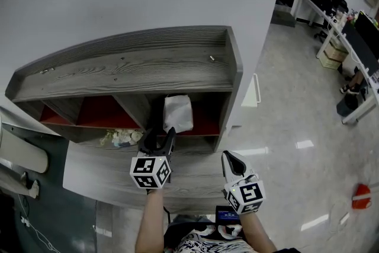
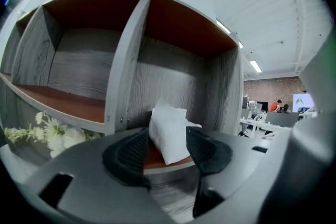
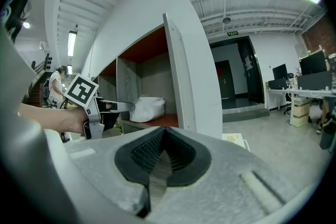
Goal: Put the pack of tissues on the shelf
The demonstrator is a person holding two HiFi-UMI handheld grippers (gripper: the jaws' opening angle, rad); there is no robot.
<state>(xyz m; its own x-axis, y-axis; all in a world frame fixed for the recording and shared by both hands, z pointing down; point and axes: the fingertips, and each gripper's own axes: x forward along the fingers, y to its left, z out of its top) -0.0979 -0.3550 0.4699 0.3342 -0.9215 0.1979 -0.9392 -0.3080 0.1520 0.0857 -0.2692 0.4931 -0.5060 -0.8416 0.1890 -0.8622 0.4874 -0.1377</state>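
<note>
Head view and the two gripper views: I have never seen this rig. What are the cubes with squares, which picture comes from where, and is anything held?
There is no robot. A person holds a gripper in each hand, and the marker cubes are part of them. The head view looks down from the person's head. Each gripper view looks along that gripper's own jaws. The left gripper is at the grey shelf, jaws apart on either side of the white pack of tissues, which rests on a red-floored compartment. White flowers lie lower, to the left. The right gripper hangs back, jaws shut, empty.
</note>
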